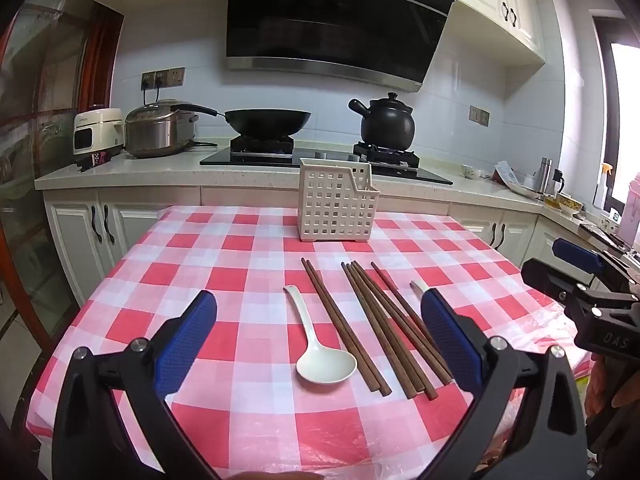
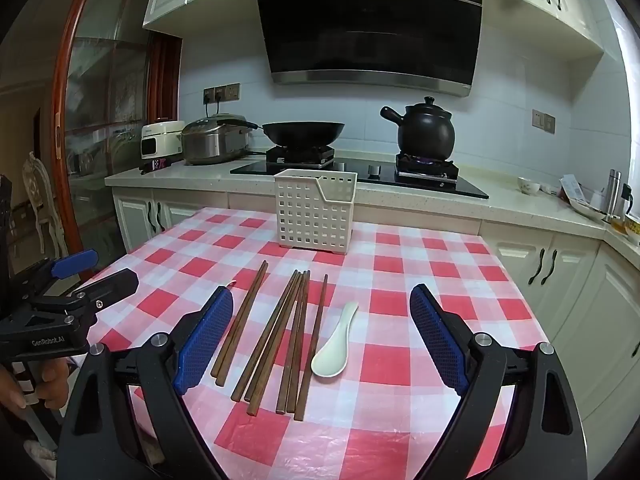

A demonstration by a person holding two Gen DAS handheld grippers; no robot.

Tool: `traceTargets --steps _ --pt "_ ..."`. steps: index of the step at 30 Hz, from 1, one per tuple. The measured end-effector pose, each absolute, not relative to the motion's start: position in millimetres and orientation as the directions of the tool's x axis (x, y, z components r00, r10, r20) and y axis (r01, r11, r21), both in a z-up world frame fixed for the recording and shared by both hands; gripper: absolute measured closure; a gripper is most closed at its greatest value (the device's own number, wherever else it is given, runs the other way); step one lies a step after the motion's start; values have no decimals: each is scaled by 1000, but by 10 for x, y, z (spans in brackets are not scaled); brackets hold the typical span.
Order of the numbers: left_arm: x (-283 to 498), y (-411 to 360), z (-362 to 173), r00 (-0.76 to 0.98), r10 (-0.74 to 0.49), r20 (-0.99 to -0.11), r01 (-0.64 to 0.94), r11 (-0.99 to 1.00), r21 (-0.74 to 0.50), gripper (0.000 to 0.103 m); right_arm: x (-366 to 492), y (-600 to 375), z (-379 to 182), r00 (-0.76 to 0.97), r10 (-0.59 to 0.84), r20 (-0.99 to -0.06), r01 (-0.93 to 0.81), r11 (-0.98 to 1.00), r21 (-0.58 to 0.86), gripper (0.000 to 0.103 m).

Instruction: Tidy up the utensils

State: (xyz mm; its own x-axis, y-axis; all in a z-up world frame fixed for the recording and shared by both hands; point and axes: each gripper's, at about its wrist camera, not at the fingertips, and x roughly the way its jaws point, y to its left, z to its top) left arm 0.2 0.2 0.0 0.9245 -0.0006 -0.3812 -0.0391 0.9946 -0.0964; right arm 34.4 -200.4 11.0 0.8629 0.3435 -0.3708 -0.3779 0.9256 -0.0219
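Several brown wooden chopsticks (image 1: 376,328) lie side by side on the red-and-white checked tablecloth (image 1: 224,280); they also show in the right wrist view (image 2: 280,340). A white spoon (image 1: 320,352) lies left of them, a second white spoon (image 2: 334,348) right of them. A white perforated utensil holder (image 1: 336,204) stands upright behind them, also in the right wrist view (image 2: 314,208). My left gripper (image 1: 320,340) is open and empty above the near table, over the left spoon. My right gripper (image 2: 322,340) is open and empty over the chopsticks and right spoon.
Behind the table runs a kitchen counter with a stove, a black wok (image 1: 266,120), a black clay pot (image 1: 386,120), a pressure cooker (image 1: 158,130) and a white appliance (image 1: 98,130). Cups and bottles (image 1: 544,176) stand on the right counter.
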Motion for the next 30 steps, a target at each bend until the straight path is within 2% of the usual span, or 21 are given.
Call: traceTargets --steps 30 --pt "9 20 -9 923 0 -385 -37 995 -89 4 356 -2002 106 860 346 -374 -379 925 -14 18"
